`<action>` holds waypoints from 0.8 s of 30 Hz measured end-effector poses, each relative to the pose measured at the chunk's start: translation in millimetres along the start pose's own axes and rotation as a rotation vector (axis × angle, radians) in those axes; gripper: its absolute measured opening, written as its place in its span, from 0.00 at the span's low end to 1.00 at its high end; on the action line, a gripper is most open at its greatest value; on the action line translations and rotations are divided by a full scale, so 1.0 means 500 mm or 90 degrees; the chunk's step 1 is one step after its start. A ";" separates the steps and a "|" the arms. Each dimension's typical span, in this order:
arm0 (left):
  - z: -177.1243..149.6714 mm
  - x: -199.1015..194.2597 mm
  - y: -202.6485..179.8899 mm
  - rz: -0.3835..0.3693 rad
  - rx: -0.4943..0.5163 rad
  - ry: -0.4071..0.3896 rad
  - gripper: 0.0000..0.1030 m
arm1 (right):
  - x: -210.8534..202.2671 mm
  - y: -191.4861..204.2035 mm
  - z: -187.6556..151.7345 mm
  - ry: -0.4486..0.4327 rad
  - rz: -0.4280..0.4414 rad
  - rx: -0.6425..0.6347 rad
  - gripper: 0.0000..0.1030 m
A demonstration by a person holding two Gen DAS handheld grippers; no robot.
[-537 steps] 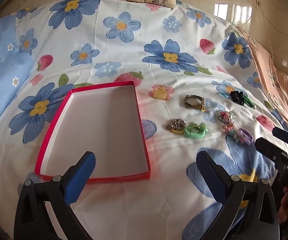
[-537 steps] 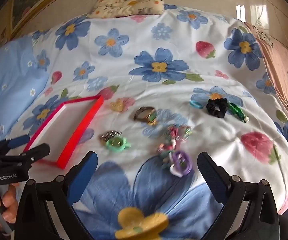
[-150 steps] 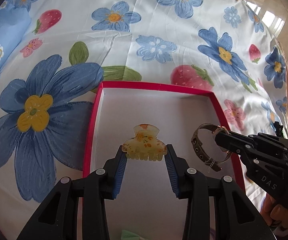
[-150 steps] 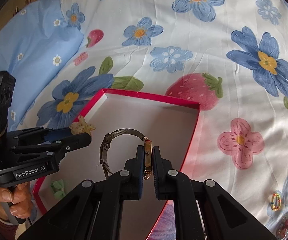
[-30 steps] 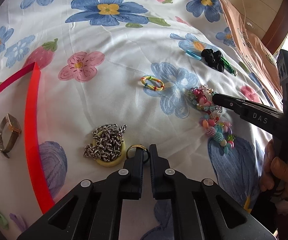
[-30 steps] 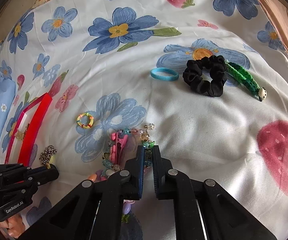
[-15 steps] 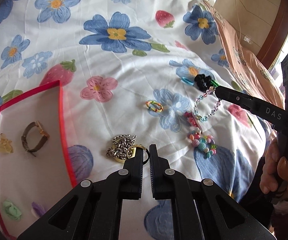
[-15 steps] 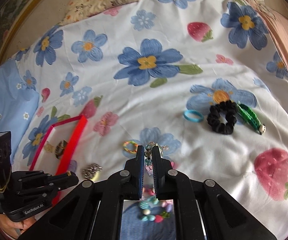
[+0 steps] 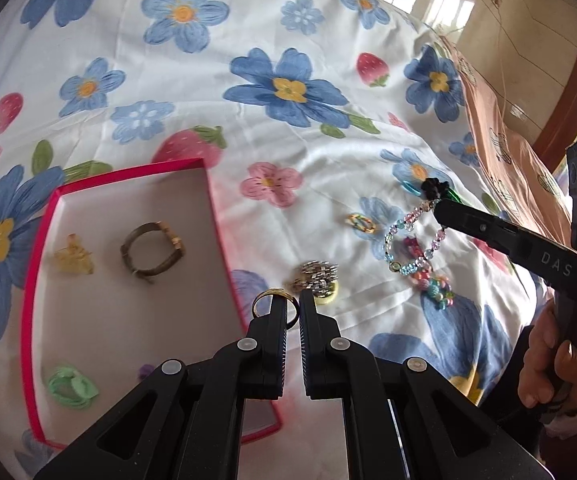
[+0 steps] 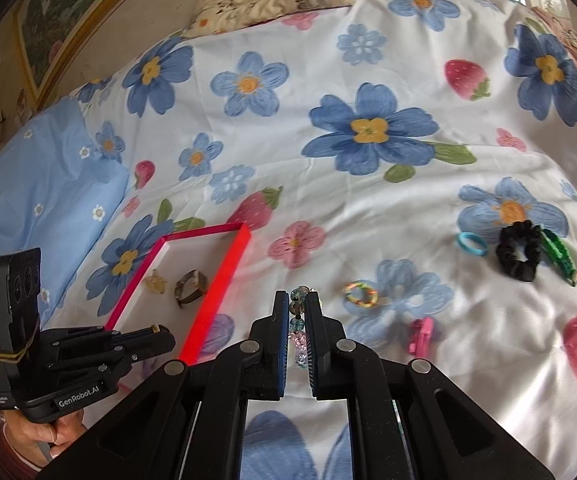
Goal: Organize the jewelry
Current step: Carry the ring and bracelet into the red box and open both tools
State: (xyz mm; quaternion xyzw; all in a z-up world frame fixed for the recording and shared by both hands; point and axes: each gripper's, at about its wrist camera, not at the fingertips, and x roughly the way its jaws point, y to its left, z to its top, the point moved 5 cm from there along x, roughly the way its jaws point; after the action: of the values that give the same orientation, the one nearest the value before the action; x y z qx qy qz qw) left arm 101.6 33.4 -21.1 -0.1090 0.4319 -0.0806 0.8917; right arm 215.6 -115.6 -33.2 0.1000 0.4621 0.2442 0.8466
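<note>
My left gripper (image 9: 293, 300) is shut on a gold ring (image 9: 266, 305) and holds it above the right wall of the red box (image 9: 218, 216). The box holds a yellow hair claw (image 9: 73, 258), a brown watch (image 9: 153, 254), a green hair tie (image 9: 71, 386) and a purple piece (image 9: 145, 370). My right gripper (image 10: 298, 300) is shut on a pastel bead bracelet (image 10: 299, 320); in the left wrist view the bracelet (image 9: 410, 240) hangs from its tip (image 9: 436, 205) above the bedspread. The left gripper (image 10: 160, 330) also shows in the right wrist view beside the box (image 10: 224, 280).
On the flowered bedspread lie a silver chain on a yellow ring (image 9: 320, 278), a beaded bunch (image 9: 432, 284), a rainbow ring (image 10: 359, 294), a pink clip (image 10: 420, 334), a blue band (image 10: 471, 244), a black scrunchie (image 10: 518, 256) and a green clip (image 10: 560, 258). A blue pillow (image 10: 36, 196) lies left.
Both grippers have risen and shifted left toward the box. The ring now hangs over the box wall, and the bracelet is lifted clear of the bed.
</note>
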 end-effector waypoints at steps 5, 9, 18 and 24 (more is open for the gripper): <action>-0.017 -0.028 0.050 0.018 -0.030 -0.005 0.05 | 0.022 0.053 -0.003 0.012 0.024 -0.023 0.07; -0.027 -0.045 0.086 0.032 -0.049 -0.009 0.05 | 0.040 0.093 -0.006 0.022 0.040 -0.040 0.07; -0.037 -0.057 0.161 0.060 -0.085 -0.002 0.05 | 0.088 0.187 -0.004 0.043 0.085 -0.076 0.07; -0.032 -0.034 0.210 0.087 -0.095 0.021 0.05 | 0.132 0.249 -0.008 0.061 0.117 -0.095 0.07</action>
State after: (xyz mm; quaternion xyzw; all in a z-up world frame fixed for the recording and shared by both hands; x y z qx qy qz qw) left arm 83.8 136.6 -46.0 -0.1444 0.4580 0.0108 0.8771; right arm 202.4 24.8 -34.5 0.0665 0.4716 0.3590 0.8027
